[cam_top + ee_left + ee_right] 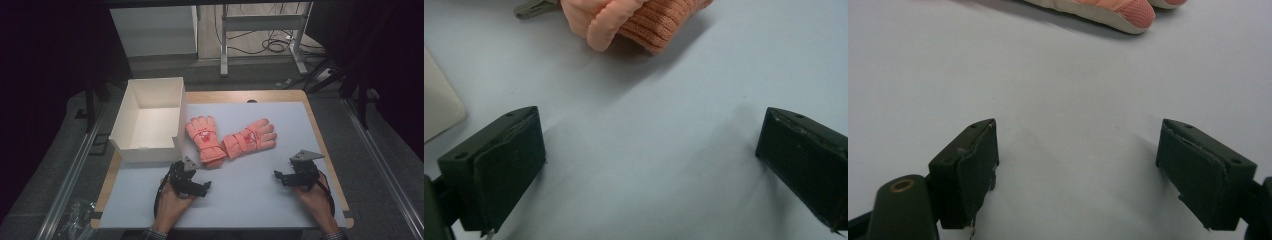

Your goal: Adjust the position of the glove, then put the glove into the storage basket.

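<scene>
Pink gloves, left glove (204, 140) and right glove (250, 137), lie mid-bench, cuffs touching. We see our left claw (649, 160) and right claw (1075, 170) spread wide, empty, near them. From above, a white box (150, 117) stands beside.

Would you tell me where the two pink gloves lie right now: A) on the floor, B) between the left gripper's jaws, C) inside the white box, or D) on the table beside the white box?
D: both pink gloves lie flat on the table, just right of the white box, with no jaws touching them.
</scene>
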The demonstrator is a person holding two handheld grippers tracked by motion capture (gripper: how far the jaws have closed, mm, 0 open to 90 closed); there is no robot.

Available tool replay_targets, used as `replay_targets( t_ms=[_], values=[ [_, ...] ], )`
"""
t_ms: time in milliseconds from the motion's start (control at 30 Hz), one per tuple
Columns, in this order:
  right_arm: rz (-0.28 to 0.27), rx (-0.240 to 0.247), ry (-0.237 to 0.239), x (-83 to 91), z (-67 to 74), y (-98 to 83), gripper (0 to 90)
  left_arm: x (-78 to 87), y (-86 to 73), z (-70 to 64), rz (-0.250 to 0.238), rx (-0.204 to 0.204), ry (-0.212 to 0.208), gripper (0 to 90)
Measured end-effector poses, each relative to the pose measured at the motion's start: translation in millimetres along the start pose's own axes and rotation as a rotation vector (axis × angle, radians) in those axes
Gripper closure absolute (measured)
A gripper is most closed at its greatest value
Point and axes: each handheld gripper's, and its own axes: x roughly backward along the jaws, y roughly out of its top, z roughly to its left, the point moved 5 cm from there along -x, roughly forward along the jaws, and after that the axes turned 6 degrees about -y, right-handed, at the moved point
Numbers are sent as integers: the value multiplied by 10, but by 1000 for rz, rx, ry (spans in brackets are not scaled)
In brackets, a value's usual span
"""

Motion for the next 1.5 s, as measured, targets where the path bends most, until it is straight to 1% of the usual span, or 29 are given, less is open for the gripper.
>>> replay_targets(
  t_ms=[567, 700, 833, 933, 1000, 1033, 1067, 1167, 1200, 1233, 1300, 1433, 1500],
  values=[
    [2, 1, 1, -1, -2, 3, 175, 2, -2, 2, 3, -5, 1, 0],
    [3, 0, 3, 4, -1, 5, 189, 2, -2, 2, 3, -5, 1, 0],
    [0, 0, 10, 28, 11, 13, 279, 2, -2, 2, 3, -5, 1, 0],
    [18, -14, 21, 37, 9, 47, 350, 2, -2, 2, 3, -5, 1, 0],
    [12, -35, 43, 27, 6, 102, 418, 2, -2, 1, 3, -5, 1, 0],
    [10, -42, 50, 18, 5, 134, 474, 2, -2, 1, 3, -5, 1, 0],
    [8, -44, 55, 7, 5, 158, 512, 2, -2, 1, 3, -5, 1, 0],
    [12, -55, 71, -76, 22, 272, 647, 3, -2, 1, 3, -5, 1, 0],
    [12, -55, 71, -76, 22, 272, 647, 3, -2, 1, 3, -5, 1, 0],
    [16, -58, 76, -148, 31, 353, 711, 3, -3, 1, 3, -5, 1, 0],
    [15, -69, 90, -215, 29, 412, 738, 3, -3, 1, 3, -5, 1, 0],
    [11, -97, 87, -351, -8, 522, 781, 3, -2, 1, 2, -5, 1, 0],
    [18, -99, 85, -392, -24, 560, 787, 2, -2, 0, 2, -4, 1, 0]
  ],
)
